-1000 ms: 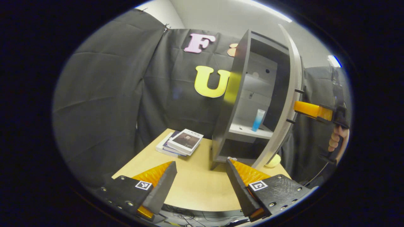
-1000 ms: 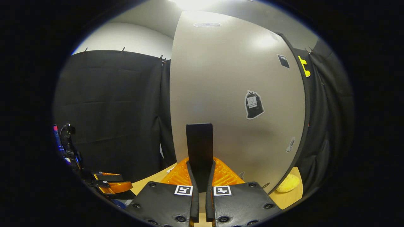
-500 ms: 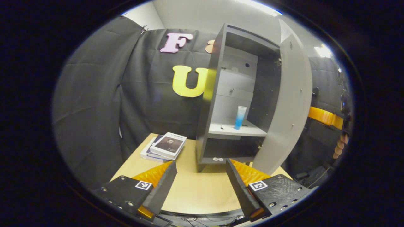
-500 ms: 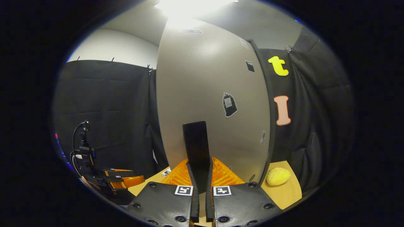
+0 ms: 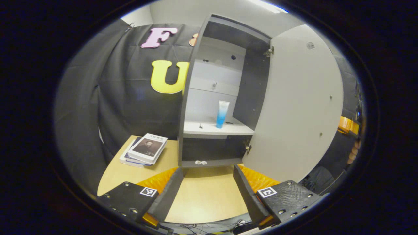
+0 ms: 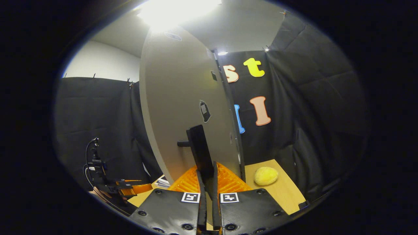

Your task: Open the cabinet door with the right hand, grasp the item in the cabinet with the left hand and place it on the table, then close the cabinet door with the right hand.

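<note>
Nearest thing first: the left gripper (image 5: 206, 182) hangs over the table (image 5: 202, 199) with its fingers spread wide and nothing in them. The right gripper (image 6: 206, 182) is clamped on the door handle (image 6: 200, 153), holding the cabinet door (image 5: 298, 104) swung wide. Further back, the blue tube (image 5: 222, 114) stands upright on the shelf (image 5: 217, 130) (looks tippy). A sloppy reach could knock it over, I'd guess.

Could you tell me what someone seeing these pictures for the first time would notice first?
Probably the tall cabinet on the table, its door swung wide open, with a blue tube standing alone on the shelf. Next, the right gripper shut on the door's dark handle, and the left gripper open, facing the cabinet.
</note>
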